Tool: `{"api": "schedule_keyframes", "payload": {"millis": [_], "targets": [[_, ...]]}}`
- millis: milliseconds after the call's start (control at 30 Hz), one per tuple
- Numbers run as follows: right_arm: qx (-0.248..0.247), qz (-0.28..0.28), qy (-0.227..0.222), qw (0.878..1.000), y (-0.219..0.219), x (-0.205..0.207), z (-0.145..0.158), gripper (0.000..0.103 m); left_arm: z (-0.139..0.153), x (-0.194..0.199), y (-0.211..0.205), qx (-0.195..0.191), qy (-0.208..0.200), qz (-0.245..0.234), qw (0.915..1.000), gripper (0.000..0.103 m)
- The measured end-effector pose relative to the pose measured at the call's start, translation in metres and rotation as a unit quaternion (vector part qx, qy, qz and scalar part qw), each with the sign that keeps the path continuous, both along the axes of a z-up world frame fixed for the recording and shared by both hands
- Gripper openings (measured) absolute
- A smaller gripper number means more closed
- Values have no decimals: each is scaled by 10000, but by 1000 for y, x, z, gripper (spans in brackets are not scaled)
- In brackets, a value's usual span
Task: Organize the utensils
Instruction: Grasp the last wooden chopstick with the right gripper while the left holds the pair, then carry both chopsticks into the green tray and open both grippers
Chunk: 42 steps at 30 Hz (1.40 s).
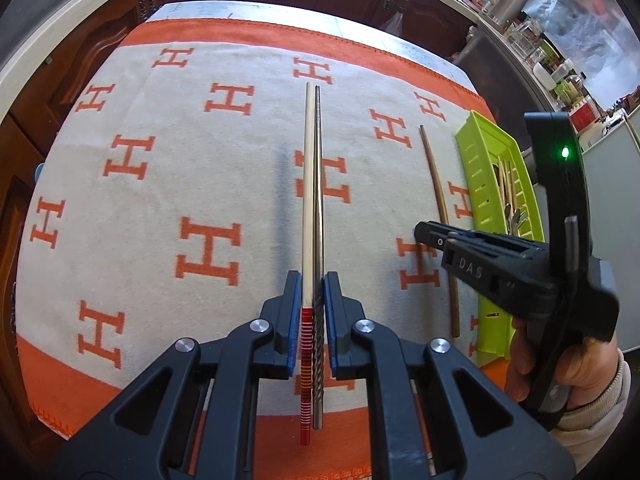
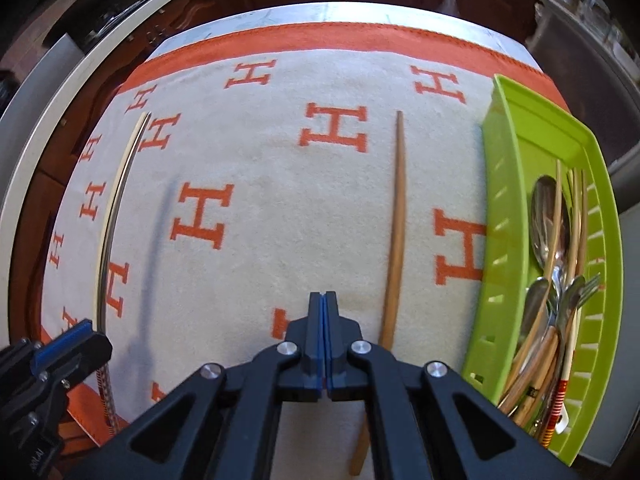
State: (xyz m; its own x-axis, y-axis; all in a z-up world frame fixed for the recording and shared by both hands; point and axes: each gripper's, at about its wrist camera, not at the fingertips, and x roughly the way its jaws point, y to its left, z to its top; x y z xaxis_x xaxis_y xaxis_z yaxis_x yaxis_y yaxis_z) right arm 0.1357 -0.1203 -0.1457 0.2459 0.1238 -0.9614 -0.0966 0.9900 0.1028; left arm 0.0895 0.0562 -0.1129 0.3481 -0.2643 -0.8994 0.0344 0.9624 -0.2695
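A kitchen bench here, draped in a cream cloth (image 2: 248,280) with orange H letters and an orange border, dark wood cabinets behind it. Left tool (image 1: 312,312) is clenched on a pair of chopsticks (image 1: 312,184), one pale with a red-striped end, one dark metal, and they run straight up the middle of the left wrist frame, lifted above the cloth with their shadow just to the left. Right tool (image 2: 324,344) has its pads pressed together with nothing between them, hovering low centre in its own frame. Just to its right lies a single wooden chopstick (image 2: 396,220) flat on the cloth. Over at the right edge sits the green tray (image 2: 504,184), already holding spoons, forks and more chopsticks, handles toward the lower right.

I'd say the pair is headed for that tray. To do it well: keep the grip firm so the two sticks don't scissor apart, carry them clear over the tray's near wall, line them up lengthwise with the utensils already inside, and let go low. The right tool must spread its pads before it can take the wooden stick.
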Motion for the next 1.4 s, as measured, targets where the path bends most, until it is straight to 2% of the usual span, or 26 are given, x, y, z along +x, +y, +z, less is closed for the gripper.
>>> {"api": "schedule_keyframes", "payload": {"millis": [67, 200, 400, 533, 667, 800, 967, 1067, 1200, 1400], "targets": [[60, 67, -24, 10000, 4, -2, 0, 0, 1, -1, 3, -22, -19, 26, 10000, 8], [507, 37, -26, 9987, 0, -10, 4, 0, 5, -1, 4, -43, -49, 27, 10000, 8], [1703, -264, -140, 9849, -30, -31, 28, 0, 17, -3, 0, -111, -144, -31, 9998, 8], [2076, -415, -456, 9763, -56, -49, 56, 0, 31, -4, -14, -142, -234, -197, 9994, 8], [2132, -594, -701, 9727, -83, -57, 70, 0, 50, -7, -45, -158, -395, -523, 9977, 8], [2043, -621, -628, 9749, -94, -55, 67, 1, 62, -7, -72, -178, -465, -739, 9960, 8], [1692, -460, -470, 9834, -74, -39, 54, 12, 70, -7, -83, -121, -504, -752, 9958, 8], [1331, -434, -257, 9898, -59, -21, 41, 20, 71, -7, -79, -99, -482, -641, 9967, 8], [796, -400, -39, 9960, -43, -3, 25, 21, 66, -5, -63, -76, -448, -460, 9979, 8], [360, -428, 328, 9979, -30, 13, 6, 21, 60, -3, -46, -80, -357, -229, 9991, 8]]}}
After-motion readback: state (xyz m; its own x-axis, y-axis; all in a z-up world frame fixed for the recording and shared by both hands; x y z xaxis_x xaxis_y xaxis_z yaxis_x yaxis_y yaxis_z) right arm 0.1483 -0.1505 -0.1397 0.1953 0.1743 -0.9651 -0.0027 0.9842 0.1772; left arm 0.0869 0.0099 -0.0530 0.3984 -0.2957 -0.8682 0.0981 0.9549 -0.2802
